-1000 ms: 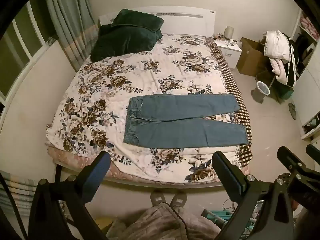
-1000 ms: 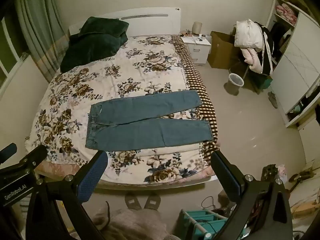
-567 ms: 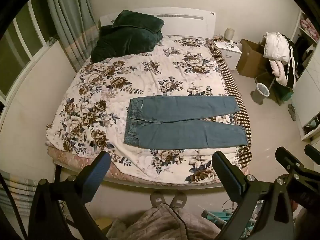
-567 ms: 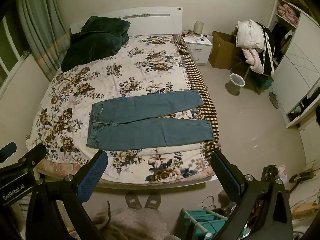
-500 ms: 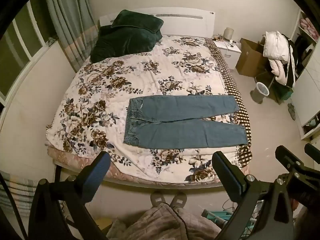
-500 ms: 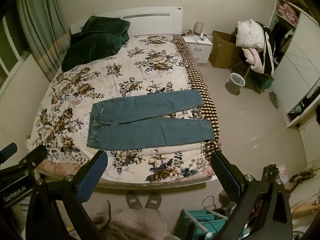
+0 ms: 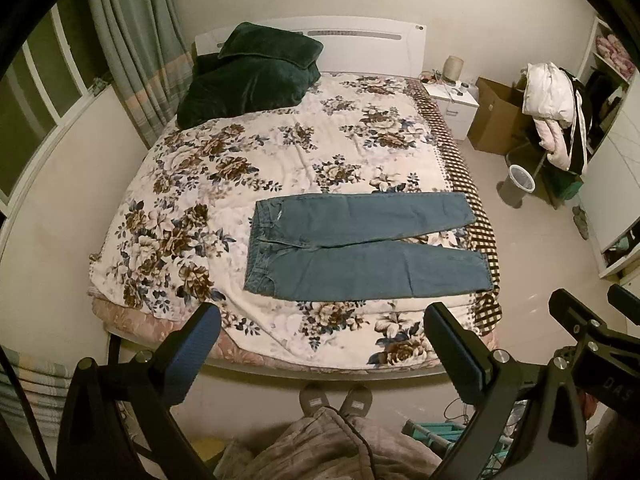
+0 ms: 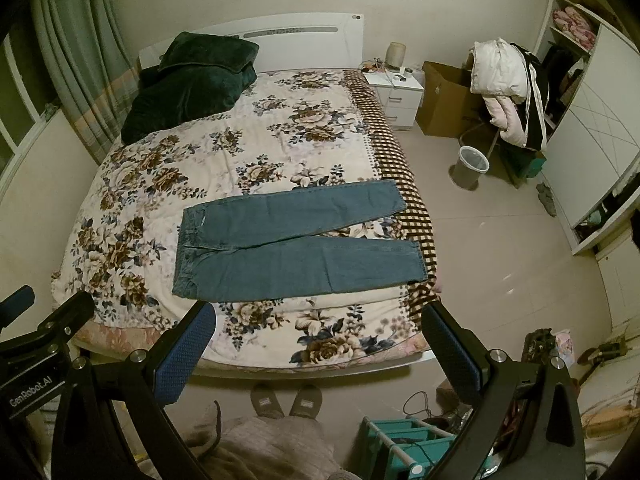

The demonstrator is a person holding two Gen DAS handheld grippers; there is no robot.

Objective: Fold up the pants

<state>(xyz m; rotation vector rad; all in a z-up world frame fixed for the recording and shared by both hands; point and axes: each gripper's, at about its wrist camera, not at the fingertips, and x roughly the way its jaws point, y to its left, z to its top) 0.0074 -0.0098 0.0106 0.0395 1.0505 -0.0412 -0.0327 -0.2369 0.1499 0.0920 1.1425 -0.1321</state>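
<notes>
Lying unmoved since a second ago, pants [image 7: 360, 244] stay flat; both hand-held grippers [image 7: 320, 344] [image 8: 318, 340] remain spread, empty.

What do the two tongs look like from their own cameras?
Both the left tongs and right tongs have black metal frames with silver bolts and blue dimpled pads. The left one's body reads "GenRobot.AI" in white.

A: Dim, warm indoor light with a yellowish cast; both views are grainy, shadows soft.

B: Strong fisheye bending, black corners. The bed [image 7: 328, 148] is fairly sharp; the near fingers [image 8: 184, 356] look slightly soft.
</notes>
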